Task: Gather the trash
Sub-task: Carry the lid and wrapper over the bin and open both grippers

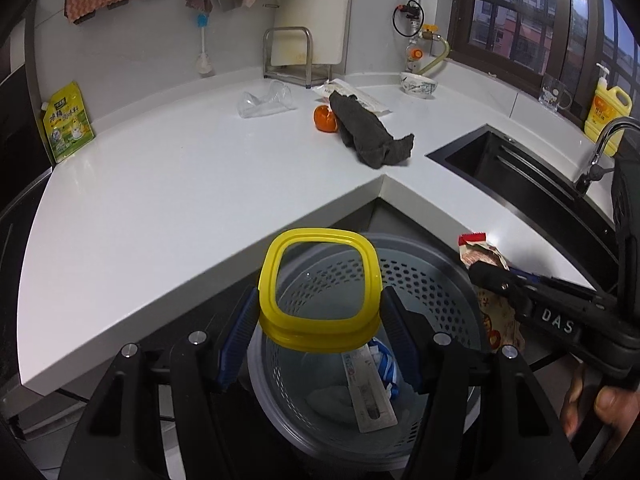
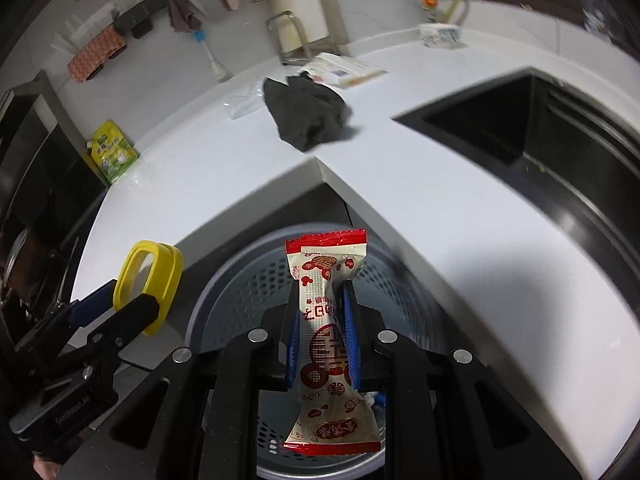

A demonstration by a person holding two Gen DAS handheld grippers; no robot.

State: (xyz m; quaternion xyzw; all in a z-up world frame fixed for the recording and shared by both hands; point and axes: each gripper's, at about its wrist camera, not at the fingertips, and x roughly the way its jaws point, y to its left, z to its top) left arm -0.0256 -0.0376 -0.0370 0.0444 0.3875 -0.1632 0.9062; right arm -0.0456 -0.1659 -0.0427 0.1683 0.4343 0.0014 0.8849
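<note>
Both loads hang over the bin [image 1: 440,280]: left gripper [image 1: 320,320] clamps a yellow lid [image 1: 318,280], right gripper [image 2: 322,320] pinches a wrapper [image 2: 326,320]. A crumpled cup [image 1: 266,100], probably trash, waits upper centre.

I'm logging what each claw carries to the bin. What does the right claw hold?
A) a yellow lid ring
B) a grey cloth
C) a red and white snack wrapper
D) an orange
C: the right claw is shut on the red and white snack wrapper, above the perforated bin.
</note>
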